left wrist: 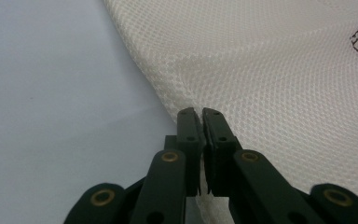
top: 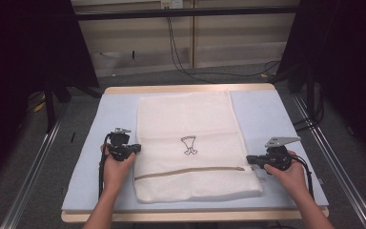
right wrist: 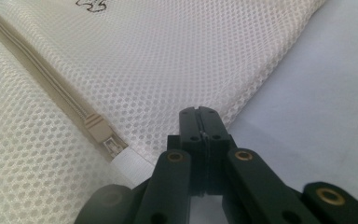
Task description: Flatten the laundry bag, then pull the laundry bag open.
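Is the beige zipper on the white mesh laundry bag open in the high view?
No: the beige zipper runs as one closed line across the white mesh laundry bag, with no gap showing between its sides.

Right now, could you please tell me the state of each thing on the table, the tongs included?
Mesh laundry bag: lying flat on the table, unfolded.
Zipper: closed along its length, its slider at the end by the right tongs.
Left tongs: shut, tips at the bag's left edge; whether they pinch the mesh is unclear.
Right tongs: shut, tips at the bag's right edge near the zipper end.
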{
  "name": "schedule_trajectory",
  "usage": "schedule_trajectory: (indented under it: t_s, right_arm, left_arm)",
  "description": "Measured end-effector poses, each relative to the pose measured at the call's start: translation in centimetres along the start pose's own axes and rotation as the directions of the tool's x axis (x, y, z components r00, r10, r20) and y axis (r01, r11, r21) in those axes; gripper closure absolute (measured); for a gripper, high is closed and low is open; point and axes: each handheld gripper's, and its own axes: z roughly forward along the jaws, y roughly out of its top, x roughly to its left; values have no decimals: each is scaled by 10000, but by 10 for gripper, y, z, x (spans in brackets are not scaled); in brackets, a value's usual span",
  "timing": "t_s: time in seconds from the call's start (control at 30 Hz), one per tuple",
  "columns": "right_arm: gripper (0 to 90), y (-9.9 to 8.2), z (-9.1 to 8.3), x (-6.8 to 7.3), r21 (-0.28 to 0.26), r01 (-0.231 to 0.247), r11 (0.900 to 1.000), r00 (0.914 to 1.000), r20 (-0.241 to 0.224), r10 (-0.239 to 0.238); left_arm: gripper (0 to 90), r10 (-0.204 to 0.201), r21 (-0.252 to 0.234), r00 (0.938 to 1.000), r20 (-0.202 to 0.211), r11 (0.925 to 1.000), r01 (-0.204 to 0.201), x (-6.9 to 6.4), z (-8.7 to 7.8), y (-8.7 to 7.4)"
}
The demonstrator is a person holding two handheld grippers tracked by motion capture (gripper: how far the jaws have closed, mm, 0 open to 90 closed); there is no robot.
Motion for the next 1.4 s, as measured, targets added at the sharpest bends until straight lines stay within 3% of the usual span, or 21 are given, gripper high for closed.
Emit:
schedule_trajectory:
  t_s: [0.07, 0.2, 0.23, 0.33, 0.5, 0.73, 0.97, 1.13, 1.27, 1.37, 1.4]
  right_arm:
    - [897, 0, -1, 2, -31, 60, 10000, 10000, -38, -60]
    - [855, 0, -2, 3, -183, 71, 9998, 10000, 52, -70]
    - [804, 0, -2, 3, -340, 110, 9994, 9998, 174, -104]
    - [704, 2, -2, 6, -759, 249, 9968, 9953, 950, -177]
    - [702, 5, 4, 9, -614, 190, 9979, 9900, 1404, -102]
    - [666, 6, 9, 10, -467, 217, 9987, 9859, 1669, -136]
    - [699, 5, 14, 13, -154, 235, 9996, 9867, 1614, -207]
    - [741, 5, 14, 14, -64, 13, 10000, 9880, 1548, -3]
    - [787, 4, 14, 15, -171, -110, 9998, 9881, 1531, 134]
    - [831, 4, 15, 15, -192, -128, 9997, 9890, 1473, 155]
    - [846, 5, 15, 15, -200, -183, 9996, 9883, 1510, 211]
  left_arm:
    - [774, -268, -30, 9995, 187, 9996, 269, 1, -3, 0]
    - [673, -151, -285, 9998, 103, 9995, 154, -1, -18, -3]
    - [662, -309, -348, 9994, 182, 9989, 315, -2, -20, -5]
    - [603, -237, -166, 9993, 291, 9996, 242, -3, -22, -12]
    - [546, 23, 16, 9998, 203, 10000, -23, -6, -19, -19]
    - [488, 7, -23, 9996, 288, 10000, -6, -10, -18, -21]
    - [504, 205, 419, 9997, 156, 9989, -211, -16, -19, -22]
    - [548, -271, 424, 9994, 232, 9988, 261, -17, -17, -26]
    - [631, -335, 464, 9994, -94, 9983, 339, -21, -17, -26]
    - [683, 141, 663, 9989, -444, 9977, -111, -25, -16, -24]
    - [715, 132, 633, 9989, -440, 9979, -103, -27, -16, -24]
